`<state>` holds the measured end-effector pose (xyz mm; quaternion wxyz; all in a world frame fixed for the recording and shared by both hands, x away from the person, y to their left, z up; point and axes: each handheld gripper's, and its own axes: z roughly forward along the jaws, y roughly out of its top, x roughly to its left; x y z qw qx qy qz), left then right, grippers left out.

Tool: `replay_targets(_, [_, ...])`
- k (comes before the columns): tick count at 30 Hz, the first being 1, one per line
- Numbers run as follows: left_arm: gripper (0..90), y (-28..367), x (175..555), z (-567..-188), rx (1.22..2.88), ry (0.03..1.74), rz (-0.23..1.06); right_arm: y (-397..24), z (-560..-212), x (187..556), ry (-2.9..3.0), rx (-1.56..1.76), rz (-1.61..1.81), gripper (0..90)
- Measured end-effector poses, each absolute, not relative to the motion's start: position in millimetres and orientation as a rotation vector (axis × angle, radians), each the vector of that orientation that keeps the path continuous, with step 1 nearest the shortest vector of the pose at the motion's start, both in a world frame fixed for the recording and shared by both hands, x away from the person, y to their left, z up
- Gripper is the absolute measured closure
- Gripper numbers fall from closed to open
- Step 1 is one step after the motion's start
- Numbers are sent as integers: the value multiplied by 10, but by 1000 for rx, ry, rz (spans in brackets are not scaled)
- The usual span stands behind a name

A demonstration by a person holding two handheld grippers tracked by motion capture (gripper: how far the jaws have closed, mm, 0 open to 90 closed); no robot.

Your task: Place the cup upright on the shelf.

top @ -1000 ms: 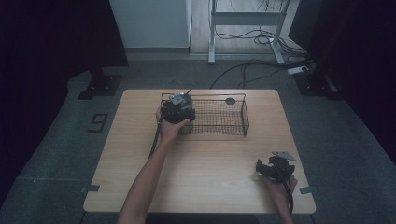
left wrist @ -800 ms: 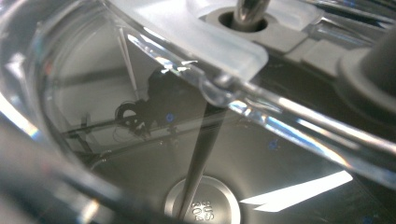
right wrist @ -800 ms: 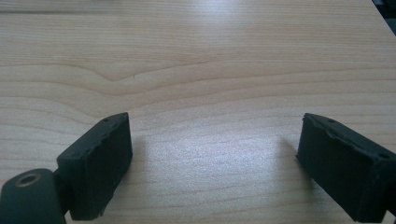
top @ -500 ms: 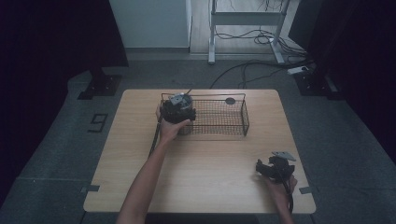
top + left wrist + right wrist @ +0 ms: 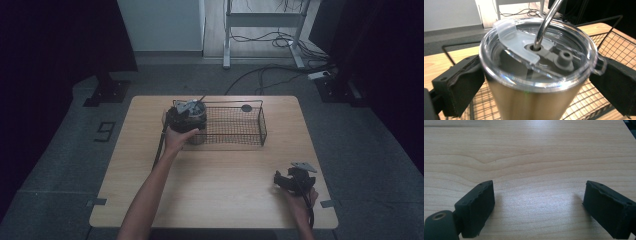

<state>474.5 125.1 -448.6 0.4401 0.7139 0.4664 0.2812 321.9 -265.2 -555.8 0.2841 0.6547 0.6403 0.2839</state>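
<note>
While standing in the wire basket (image 5: 235,131) at its left end, metal cup (image 5: 534,82) with straw (image 5: 547,22). Left gripper (image 5: 536,82) around cup, jaws just opened wide, pads off it. Right gripper (image 5: 537,205) wide open, low over bare table (image 5: 529,150).

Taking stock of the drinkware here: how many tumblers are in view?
1. The steel tumbler, with a clear lid and metal straw, stands at the wire basket's left end, between the left hand-held gripper's jaws.

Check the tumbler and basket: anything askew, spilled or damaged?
Nothing stands out. The steel tumbler with clear lid stands upright in the black wire basket, metal straw through the lid, no spill; the left gripper jaws flank it.
</note>
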Motion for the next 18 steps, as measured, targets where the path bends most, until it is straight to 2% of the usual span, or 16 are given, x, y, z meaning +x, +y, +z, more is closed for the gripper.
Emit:
replay_targets(7, [9,1330,4506,-4419,1785,1132,732,-2652,-5558,3219,1713,1752,760,100])
replay_targets(10, [53,1374,4381,-4419,1800,1111,727,-2654,-5559,3219,1714,1750,759,100])
replay_targets(18, [86,1492,4116,-4398,1794,1100,703,-2650,-5556,3219,1712,1756,758,100])
